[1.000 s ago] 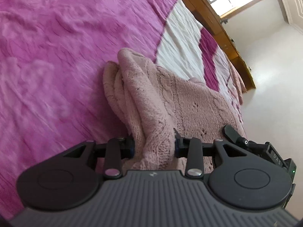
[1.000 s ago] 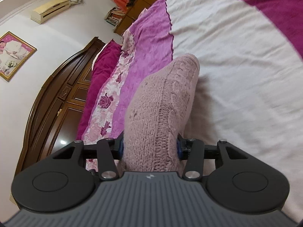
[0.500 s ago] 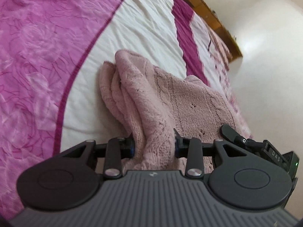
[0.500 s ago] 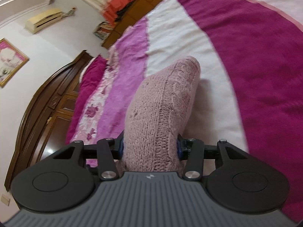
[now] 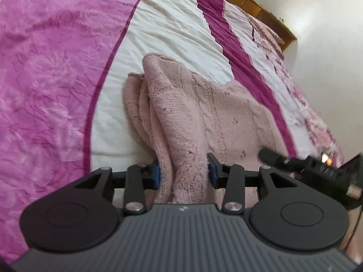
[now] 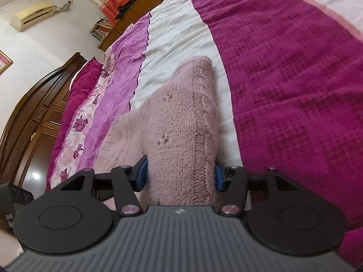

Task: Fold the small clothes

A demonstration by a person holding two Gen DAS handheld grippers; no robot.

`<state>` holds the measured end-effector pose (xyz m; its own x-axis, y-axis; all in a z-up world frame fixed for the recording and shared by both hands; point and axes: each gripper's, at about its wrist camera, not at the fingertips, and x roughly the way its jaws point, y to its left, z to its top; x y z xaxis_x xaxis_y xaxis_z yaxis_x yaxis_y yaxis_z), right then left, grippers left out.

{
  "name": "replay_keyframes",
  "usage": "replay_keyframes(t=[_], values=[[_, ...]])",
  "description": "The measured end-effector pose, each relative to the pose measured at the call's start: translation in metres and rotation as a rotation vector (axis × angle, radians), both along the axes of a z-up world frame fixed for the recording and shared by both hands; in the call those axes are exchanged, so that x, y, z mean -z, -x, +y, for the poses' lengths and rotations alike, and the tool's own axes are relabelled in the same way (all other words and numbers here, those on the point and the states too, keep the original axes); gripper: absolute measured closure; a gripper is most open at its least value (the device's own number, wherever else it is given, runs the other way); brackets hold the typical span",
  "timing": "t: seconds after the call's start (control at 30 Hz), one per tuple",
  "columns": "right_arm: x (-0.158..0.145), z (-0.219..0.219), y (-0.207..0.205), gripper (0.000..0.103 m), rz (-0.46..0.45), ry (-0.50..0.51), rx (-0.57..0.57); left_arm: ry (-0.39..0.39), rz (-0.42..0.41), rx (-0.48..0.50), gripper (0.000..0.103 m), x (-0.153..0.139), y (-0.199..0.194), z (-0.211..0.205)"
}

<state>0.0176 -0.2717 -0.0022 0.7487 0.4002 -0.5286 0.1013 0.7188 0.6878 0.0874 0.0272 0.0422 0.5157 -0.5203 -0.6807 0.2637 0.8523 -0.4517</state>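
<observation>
Pink knit (image 5: pixel 204 113) bunched on white stripe of bedspread (image 5: pixel 56 79), near bed edge. Left gripper (image 5: pixel 184 172), right gripper (image 6: pixel 180 176) jaws just opening, knit between, pads touching. Fingertips hidden; grip unclear.

Left tool (image 5: pixel 184 173) angled down, jaws just eased wider around knit fabric, right tool (image 6: pixel 180 175) likewise.
</observation>
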Motion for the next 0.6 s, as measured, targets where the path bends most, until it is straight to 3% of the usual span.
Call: replay_keyframes(t=[0.17, 0.27, 0.4, 0.5, 0.6], values=[[-0.023, -0.005, 0.003, 0.042, -0.027, 0.04, 0.02, -0.096, -0.009, -0.025, 0.059, 0.0, 0.008, 0.008], [-0.043, -0.005, 0.008, 0.043, -0.108, 0.15, 0.061, -0.125, -0.006, -0.056, 0.056, 0.002, 0.006, 0.012], [-0.059, 0.008, -0.009, 0.059, -0.177, 0.227, -0.002, -0.117, 0.005, -0.069, 0.055, 0.003, 0.002, 0.011], [-0.056, 0.029, -0.029, 0.062, -0.18, 0.336, -0.058, -0.125, -0.002, -0.063, 0.055, 0.003, 0.003, 0.009], [-0.036, 0.046, -0.051, 0.062, -0.124, 0.457, -0.054, -0.112, 0.005, -0.067, 0.053, 0.005, 0.001, 0.012]])
